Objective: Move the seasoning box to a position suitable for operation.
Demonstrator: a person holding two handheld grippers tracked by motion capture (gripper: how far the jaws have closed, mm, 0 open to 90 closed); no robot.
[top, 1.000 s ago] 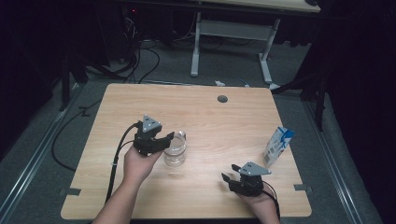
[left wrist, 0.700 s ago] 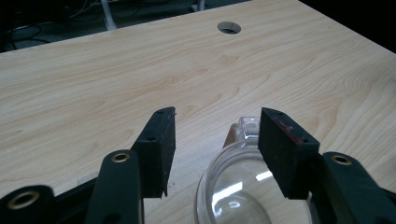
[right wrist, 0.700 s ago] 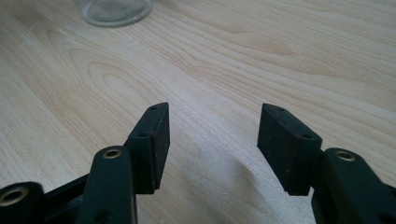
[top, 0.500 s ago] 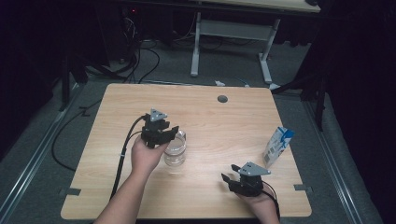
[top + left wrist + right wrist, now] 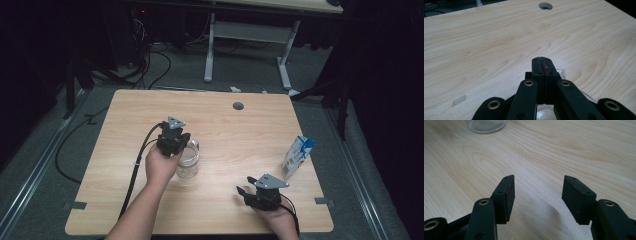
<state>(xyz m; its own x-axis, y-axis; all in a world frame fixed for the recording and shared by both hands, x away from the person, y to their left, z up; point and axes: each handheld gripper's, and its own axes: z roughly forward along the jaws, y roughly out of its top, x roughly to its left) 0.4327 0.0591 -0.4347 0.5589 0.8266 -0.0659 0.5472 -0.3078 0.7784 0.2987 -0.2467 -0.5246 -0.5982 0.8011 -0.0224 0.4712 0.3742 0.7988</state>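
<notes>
Left of centre on the wooden table point(image 5: 250, 135): left gripper point(image 5: 175, 148) pointing down at the near rim of a clear glass jar point(image 5: 188, 163). Jaws just closed, now clenched flat together, nothing seen between the pads. Likely heavy for its size, stiff, smooth and slippery, breakable if knocked over. Best taken by the rim wall or the small side handle, with a firm pinch. Hard to tell whether any glass edge is caught: jar mostly hidden under the jaws, empty or not unclear. Farther right, near the front edge: right gripper point(image 5: 244, 192), jaws spread wide and holding nothing. Near the right edge: upright blue-and-white carton point(image 5: 297, 156), print unreadable.
</notes>
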